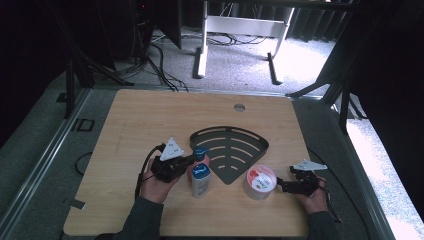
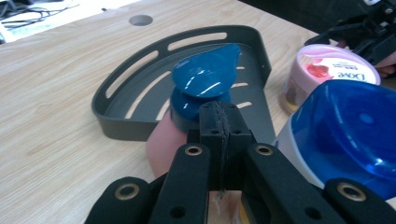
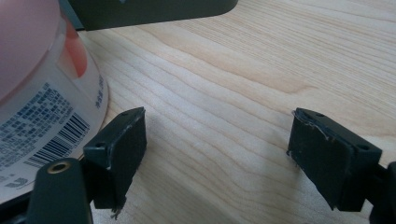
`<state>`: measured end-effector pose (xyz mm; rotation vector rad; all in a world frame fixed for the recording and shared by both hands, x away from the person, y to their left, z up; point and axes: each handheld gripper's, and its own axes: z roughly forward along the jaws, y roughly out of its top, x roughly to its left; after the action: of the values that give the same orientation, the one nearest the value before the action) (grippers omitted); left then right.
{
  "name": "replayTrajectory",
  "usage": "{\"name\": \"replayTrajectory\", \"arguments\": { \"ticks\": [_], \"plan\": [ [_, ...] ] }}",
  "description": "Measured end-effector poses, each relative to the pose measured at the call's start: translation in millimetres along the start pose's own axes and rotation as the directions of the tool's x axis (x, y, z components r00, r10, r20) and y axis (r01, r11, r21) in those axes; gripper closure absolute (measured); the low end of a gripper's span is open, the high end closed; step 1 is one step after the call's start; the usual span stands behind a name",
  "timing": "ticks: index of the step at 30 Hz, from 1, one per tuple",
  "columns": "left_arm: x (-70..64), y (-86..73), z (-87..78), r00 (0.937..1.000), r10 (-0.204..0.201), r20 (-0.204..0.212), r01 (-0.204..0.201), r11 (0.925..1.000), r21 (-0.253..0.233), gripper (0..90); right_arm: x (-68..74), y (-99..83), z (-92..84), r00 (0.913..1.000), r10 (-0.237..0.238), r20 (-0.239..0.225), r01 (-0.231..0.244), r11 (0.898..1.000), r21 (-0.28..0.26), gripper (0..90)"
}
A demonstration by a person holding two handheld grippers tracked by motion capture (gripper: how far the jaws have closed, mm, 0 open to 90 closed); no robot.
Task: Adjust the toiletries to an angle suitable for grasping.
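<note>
1. Left gripper [image 2: 219, 122]: fingers [image 2: 236, 128] pressed pad to pad, nothing visible between them.
2. Straight past those tips: pink bottle [image 2: 163, 142] with blue flip cap [image 2: 205, 74]. Body sits at the tips; contact or a clamp on it not readable.
3. Bottle's long axis roughly upright, cap on top, nose of the cap pointing toward the bench's right edge.
4. Just beside it, on the side toward the bench's front edge: white bottle with blue lid [image 2: 345, 130], upright.
5. Beyond the pink bottle: dark corner caddy [image 2: 116, 116], slotted floor bare, mid-bench, rounded rim toward the back edge.
6. Right gripper [image 3: 217, 149]: fingers spread wide, bare bench [image 3: 219, 70] between them. Pink Dove jar [image 3: 37, 93] just outside one finger, not between the pads.
7. Jar near the front edge, right of the caddy's point.
8. Key relation: caddy lies directly ahead of the left fingers with the pink bottle in between. Left hand much the nearer to that bottle, right hand well apart from it. Judgement: bottle goes forward into the caddy, and grip needs confirming first.
</note>
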<state>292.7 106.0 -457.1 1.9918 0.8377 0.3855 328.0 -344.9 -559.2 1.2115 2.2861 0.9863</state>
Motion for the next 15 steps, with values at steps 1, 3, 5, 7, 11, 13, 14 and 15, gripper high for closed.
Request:
{"name": "replayTrajectory", "arguments": {
  "ticks": [1, 3, 5, 7, 11, 13, 14, 15],
  "plan": [
    [-0.9, 0.8, 1.1, 1.0, 0.002, 0.004, -0.002, 1.0, -0.002, 89.9, 0.0, 0.0, 0.0, 1.0, 0.0, 0.0, 0.0, 1.0, 0.0, 19.0],
    [-2.6, 3.1, 3.4, 0.9997, 0.024, 0.01, -0.024, 0.9997, 0.01, 89.9, 0.0, 0.0, 0.0, 1.0, 0.0, 0.0, 0.0, 1.0, 0.0, 19.0],
    [-4.7, 4.2, 6.6, 0.9987, 0.049, 0.013, -0.049, 0.9986, 0.017, 89.9, 0.0, 0.0, 0.0, 1.0, 0.0, 0.0, 0.0, 1.0, -0.001, 19.0],
    [-5.8, 4.7, 11.1, 0.9979, 0.06, 0.023, -0.06, 0.9978, 0.026, 89.9, 0.0, 0.0, 0.0, 1.0, 0.001, 0.0, -0.001, 1.0, 0.0, 19.0],
    [-5.4, 5.2, 15.3, 0.9977, 0.049, 0.047, -0.049, 0.9987, 0.012, 90.0, 0.0, 0.0, 0.0, 1.0, 0.0, 0.0, 0.0, 1.0, 0.0, 19.0],
    [-5.4, 6.1, 15.9, 0.9973, 0.056, 0.048, -0.057, 0.9983, 0.013, 90.0, 0.0, 0.0, 0.0, 1.0, 0.0, 0.0, 0.0, 1.0, 0.0, 19.0],
    [-5.8, 6.5, 16.2, 0.9974, 0.058, 0.042, -0.058, 0.9982, 0.014, 90.0, 0.0, 0.0, 0.0, 1.0, 0.0, 0.0, 0.0, 1.0, 0.0, 19.0],
    [-6.2, 6.8, 16.5, 0.9975, 0.059, 0.039, -0.06, 0.9981, 0.017, 90.0, 0.1, 0.0, 0.0, 1.0, 0.001, 0.0, -0.001, 1.0, 0.0, 19.0]
  ]
}}
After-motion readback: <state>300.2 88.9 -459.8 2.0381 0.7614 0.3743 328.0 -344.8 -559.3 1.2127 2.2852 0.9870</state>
